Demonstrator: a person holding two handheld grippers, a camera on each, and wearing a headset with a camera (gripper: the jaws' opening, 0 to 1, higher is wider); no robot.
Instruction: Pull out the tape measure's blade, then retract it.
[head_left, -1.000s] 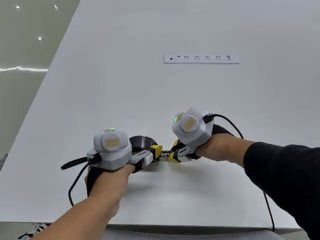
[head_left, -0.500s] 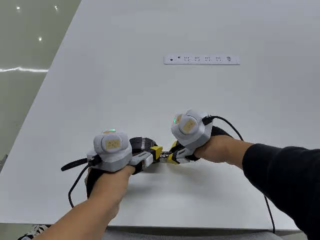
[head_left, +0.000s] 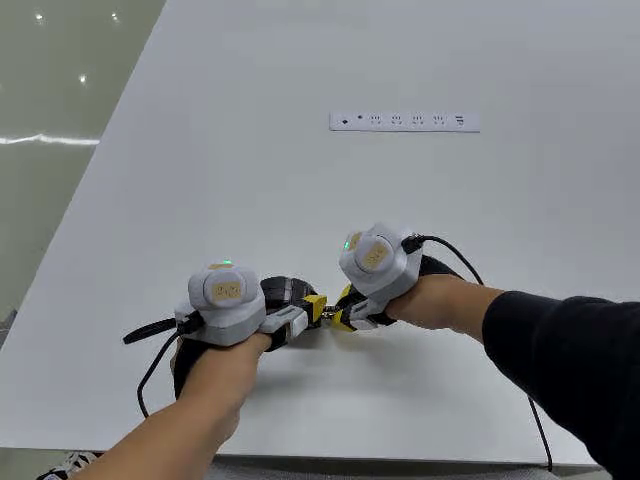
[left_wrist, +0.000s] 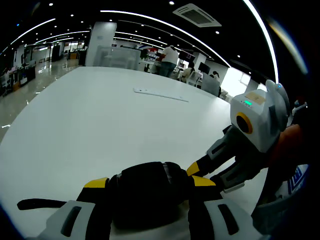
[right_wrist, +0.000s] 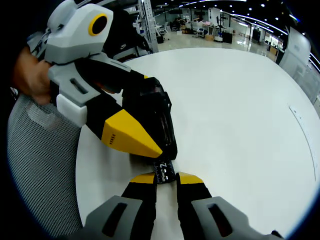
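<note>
Tape measure (left_wrist: 147, 200): rounded matte black case near the table (head_left: 300, 150) edge, clamped in the left tool (left_wrist: 148, 182). Blade (right_wrist: 163, 170): thin dark strip with pale markings, barely out, pinched by the right tool (right_wrist: 166, 179). Handling advice: brace the case and draw the blade straight and level to avoid kinks.

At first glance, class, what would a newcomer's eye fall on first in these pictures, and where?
Two grippers meet nose to nose near the front edge of the white table. The left gripper is clamped on a black tape measure, and the right gripper pinches a short stub of its blade. Far across the table lies a white power strip.
</note>
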